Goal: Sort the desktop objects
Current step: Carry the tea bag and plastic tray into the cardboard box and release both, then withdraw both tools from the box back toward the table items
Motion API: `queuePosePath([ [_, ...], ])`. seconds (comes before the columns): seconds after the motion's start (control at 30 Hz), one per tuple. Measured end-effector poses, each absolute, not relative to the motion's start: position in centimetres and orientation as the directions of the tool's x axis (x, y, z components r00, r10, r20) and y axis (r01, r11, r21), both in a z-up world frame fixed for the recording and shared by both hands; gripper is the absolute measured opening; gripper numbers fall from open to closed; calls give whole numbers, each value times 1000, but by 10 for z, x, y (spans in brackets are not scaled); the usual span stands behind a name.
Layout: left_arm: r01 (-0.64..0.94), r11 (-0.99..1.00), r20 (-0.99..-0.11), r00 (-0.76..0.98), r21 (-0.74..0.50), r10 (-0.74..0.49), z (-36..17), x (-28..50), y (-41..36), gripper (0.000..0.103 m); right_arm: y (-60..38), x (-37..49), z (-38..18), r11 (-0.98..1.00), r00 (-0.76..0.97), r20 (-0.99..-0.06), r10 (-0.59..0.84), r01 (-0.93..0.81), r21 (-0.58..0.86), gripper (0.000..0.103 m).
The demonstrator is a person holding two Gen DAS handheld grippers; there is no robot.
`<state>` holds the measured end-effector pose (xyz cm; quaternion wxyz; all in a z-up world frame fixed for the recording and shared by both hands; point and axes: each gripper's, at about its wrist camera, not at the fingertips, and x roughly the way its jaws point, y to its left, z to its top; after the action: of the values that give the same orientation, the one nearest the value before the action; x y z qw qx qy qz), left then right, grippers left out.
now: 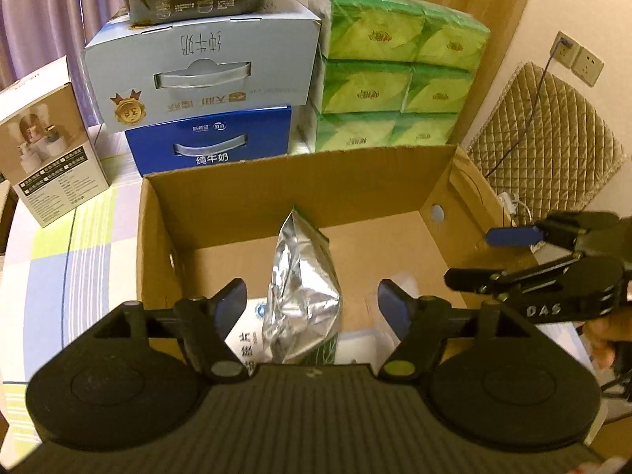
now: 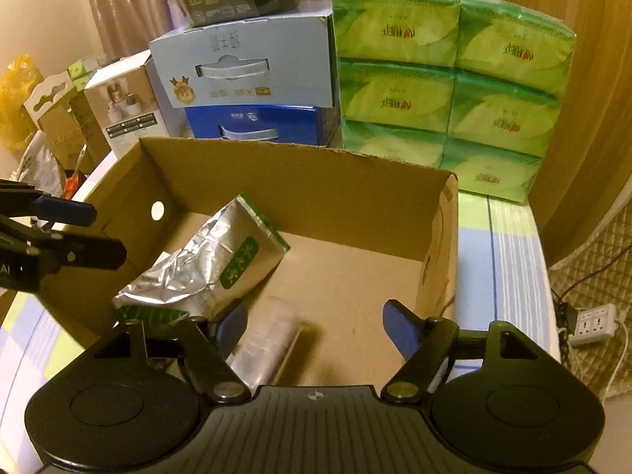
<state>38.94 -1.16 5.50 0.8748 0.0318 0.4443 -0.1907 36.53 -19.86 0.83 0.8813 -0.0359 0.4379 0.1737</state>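
Left of the carton (image 2: pixel 252 181) sits the left gripper (image 1: pixel 312 300), jaws spread wide and empty, aimed straight in over the near wall; dead ahead of it, inside the carton's left half, the foil pouch (image 1: pixel 304 288) lies between the fingers' line, its long axis running away toward the far wall; that makes the left hand clearly the nearer one. Further right inside the carton lies a clear packet (image 2: pixel 264 347), then bare floor; the right gripper (image 2: pixel 314 324) hovers over the carton's near-right part, also wide apart, holding nothing.
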Motion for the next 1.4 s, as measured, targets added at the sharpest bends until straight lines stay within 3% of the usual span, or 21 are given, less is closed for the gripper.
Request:
queuePosePath([
  [0.27,363,927,-787,544,-93,-292,68,359,-6,80,-193,333,29,933,562,-785,259,-357,52,78],
  [0.7,387,921,-783,562,-37,-267,99,288,8,97,-168,244,50,892,573,-782,245,-448,-49,101],
  [0.83,391,920,-780,570,-19,-259,106,263,12,102,-167,219,54,885,572,-786,235,-461,-71,101],
  [1.4,459,887,-770,582,48,-260,102,162,21,102,-165,128,58,840,567,-800,193,-517,-164,101],
])
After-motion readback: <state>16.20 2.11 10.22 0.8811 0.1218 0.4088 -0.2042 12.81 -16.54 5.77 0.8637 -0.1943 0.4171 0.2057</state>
